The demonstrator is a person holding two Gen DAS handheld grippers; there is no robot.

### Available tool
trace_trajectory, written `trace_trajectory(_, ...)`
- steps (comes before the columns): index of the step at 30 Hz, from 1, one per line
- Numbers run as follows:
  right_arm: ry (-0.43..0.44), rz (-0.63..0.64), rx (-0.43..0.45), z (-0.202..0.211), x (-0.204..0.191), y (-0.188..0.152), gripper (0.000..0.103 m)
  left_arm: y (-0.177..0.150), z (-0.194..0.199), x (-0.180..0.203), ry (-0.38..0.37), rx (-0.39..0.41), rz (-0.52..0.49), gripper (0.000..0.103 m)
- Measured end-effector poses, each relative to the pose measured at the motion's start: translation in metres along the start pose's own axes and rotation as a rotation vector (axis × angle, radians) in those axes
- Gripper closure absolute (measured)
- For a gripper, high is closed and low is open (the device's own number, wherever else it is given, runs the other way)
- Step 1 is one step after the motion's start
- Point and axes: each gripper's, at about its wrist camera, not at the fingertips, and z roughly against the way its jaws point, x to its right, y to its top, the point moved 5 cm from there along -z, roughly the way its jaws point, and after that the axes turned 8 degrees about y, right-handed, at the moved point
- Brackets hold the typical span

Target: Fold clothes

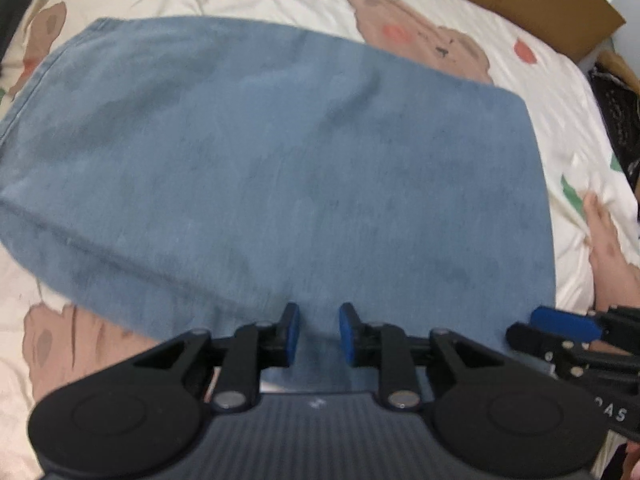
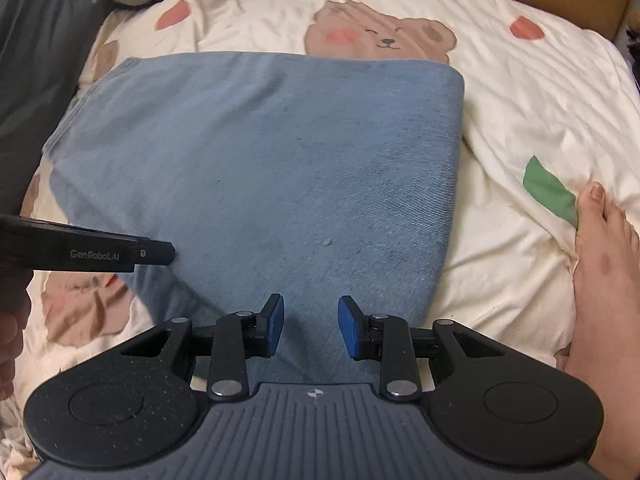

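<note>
The blue denim garment (image 2: 256, 168) lies flat on the bear-print bed sheet (image 2: 520, 92), already reduced to a compact block: a thick rounded fold runs along its far edge and right side in the right wrist view, which indicates several layers stacked. No loose sleeve, leg or flap projects from the outline in either view, so the main folds appear complete; whether it is trousers or a skirt cannot be told. The left gripper (image 1: 319, 334) points steeply down over the near edge of the cloth, its blue pads parted by a narrow gap with nothing clamped between them. The right gripper (image 2: 311, 326) stands just beside it over the same edge, jaws somewhat wider apart, also holding nothing; the fabric seen between the pads lies below them. A bare foot (image 2: 604, 248) rests on the sheet to the right, clear of the garment. Judged remaining work: at most one further halving fold or a smoothing pass, then setting the bundle aside
</note>
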Motion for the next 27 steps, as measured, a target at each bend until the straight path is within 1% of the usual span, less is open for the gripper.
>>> trace_trajectory(3,0.0,0.0,0.016,0.008,0.0,-0.003,0.067,-0.01,0.003,-0.002,-0.007,-0.022,0.015,0.077)
trace_trajectory(7,-0.004,-0.011,0.038,0.016,0.005,-0.006,0.067,-0.022,0.009,-0.004,-0.015,-0.024,0.024,0.076)
trace_trajectory(8,-0.003,-0.017,0.038,0.016,0.006,-0.007,0.067,-0.024,0.01,-0.005,-0.019,-0.019,0.03,0.075)
trace_trajectory(10,0.0,-0.027,0.034,0.016,0.009,-0.011,0.066,-0.027,0.012,-0.006,-0.027,-0.013,0.038,0.071)
trace_trajectory(12,-0.01,-0.031,0.024,0.015,0.011,-0.015,0.066,-0.03,0.012,-0.006,-0.033,-0.013,0.039,0.07)
trace_trajectory(16,-0.019,-0.055,0.018,0.014,0.013,-0.019,0.066,-0.029,0.004,-0.006,-0.036,-0.035,0.042,0.07)
trace_trajectory(20,-0.013,-0.059,0.028,0.015,0.01,-0.016,0.066,-0.027,0.0,-0.005,-0.042,-0.04,0.046,0.07)
trace_trajectory(23,-0.008,-0.055,0.033,0.014,0.009,-0.014,0.066,-0.023,0.0,-0.002,-0.056,-0.032,0.049,0.07)
trace_trajectory(27,-0.011,-0.06,0.03,0.012,0.013,-0.018,0.066,-0.017,0.001,0.003,-0.082,-0.001,0.052,0.07)
